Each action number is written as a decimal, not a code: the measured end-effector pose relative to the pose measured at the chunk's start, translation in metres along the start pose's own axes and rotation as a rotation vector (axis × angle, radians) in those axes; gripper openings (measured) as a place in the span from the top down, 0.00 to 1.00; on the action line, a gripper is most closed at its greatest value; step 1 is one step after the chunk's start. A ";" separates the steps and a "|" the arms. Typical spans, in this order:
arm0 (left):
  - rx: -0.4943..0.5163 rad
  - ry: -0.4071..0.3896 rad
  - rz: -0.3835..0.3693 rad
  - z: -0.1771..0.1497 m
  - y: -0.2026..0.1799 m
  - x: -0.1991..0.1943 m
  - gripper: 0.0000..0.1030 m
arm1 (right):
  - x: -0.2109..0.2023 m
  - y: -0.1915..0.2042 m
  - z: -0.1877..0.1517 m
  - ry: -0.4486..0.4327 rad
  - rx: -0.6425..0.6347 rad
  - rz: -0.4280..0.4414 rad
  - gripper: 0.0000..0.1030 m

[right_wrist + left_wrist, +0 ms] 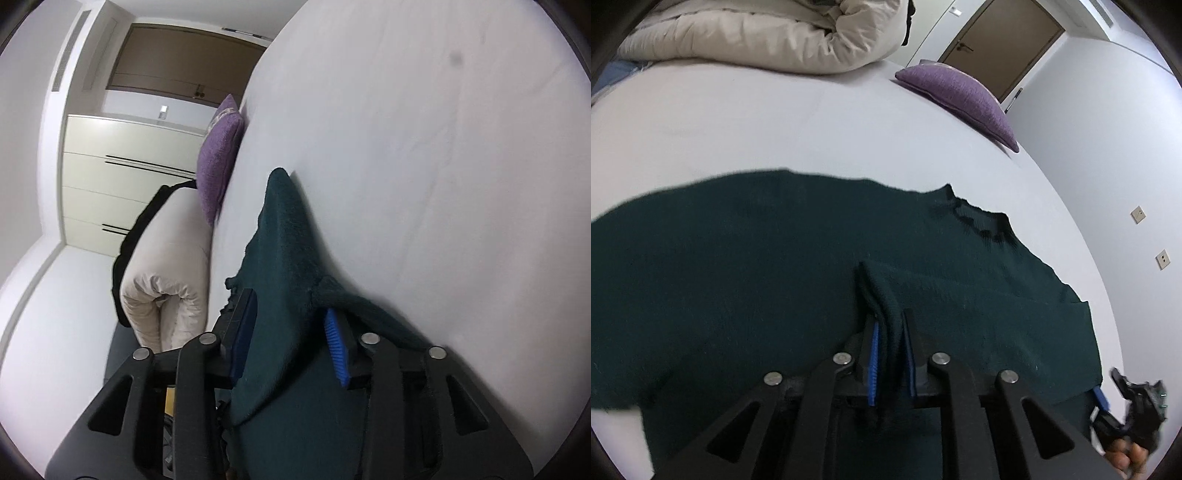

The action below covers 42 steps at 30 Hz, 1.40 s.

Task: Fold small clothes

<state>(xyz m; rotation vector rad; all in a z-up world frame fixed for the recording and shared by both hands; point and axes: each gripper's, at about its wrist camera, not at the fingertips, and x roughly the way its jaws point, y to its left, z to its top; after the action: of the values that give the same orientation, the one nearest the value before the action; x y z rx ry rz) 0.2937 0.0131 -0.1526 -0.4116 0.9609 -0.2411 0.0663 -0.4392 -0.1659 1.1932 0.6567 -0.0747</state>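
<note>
A wide white bed [820,122] fills most of both views, with pale walls, a brown door [1001,40] and cream wardrobe fronts [122,177] behind it.

A dark green knitted sweater [746,266] lies spread across the near part of the bed, its ribbed neckline [982,221] toward the right in the left wrist view.

The left gripper [891,325] is closed on a raised fold of the sweater's near edge; the knit stands up in a narrow ridge squeezed between the blue-lined pads [874,362].

The right gripper [291,325] has a thick bunch of the same sweater between its fingers, and the fabric fills the gap from the dark pad on one side to the blue ribbed pad [336,347] on the other, so it grips the cloth. In the left wrist view that tool shows at the lower right corner, at the sweater's far side edge, with the fingers of a hand [1126,454] wrapped around its handle.

Farther off, a purple cushion [964,99] rests near the bed's edge, well apart from the sweater. A rolled cream duvet [768,33] is heaped at the far end of the bed, with something black at its side.
</note>
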 end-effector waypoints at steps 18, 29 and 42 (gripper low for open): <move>0.065 -0.067 -0.011 -0.015 0.004 0.014 0.77 | 0.105 0.038 0.073 0.142 -0.253 -0.064 0.68; -0.024 -0.133 0.029 -0.010 0.030 -0.057 0.10 | 0.007 0.037 0.015 0.124 -0.425 -0.082 0.60; -0.730 -0.360 0.063 -0.124 0.284 -0.232 0.19 | -0.063 0.124 -0.145 0.243 -0.674 0.073 0.46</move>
<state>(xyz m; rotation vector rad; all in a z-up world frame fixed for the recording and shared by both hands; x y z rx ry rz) 0.0665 0.3267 -0.1684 -1.0527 0.6779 0.2525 0.0005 -0.2813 -0.0604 0.5745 0.7690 0.3365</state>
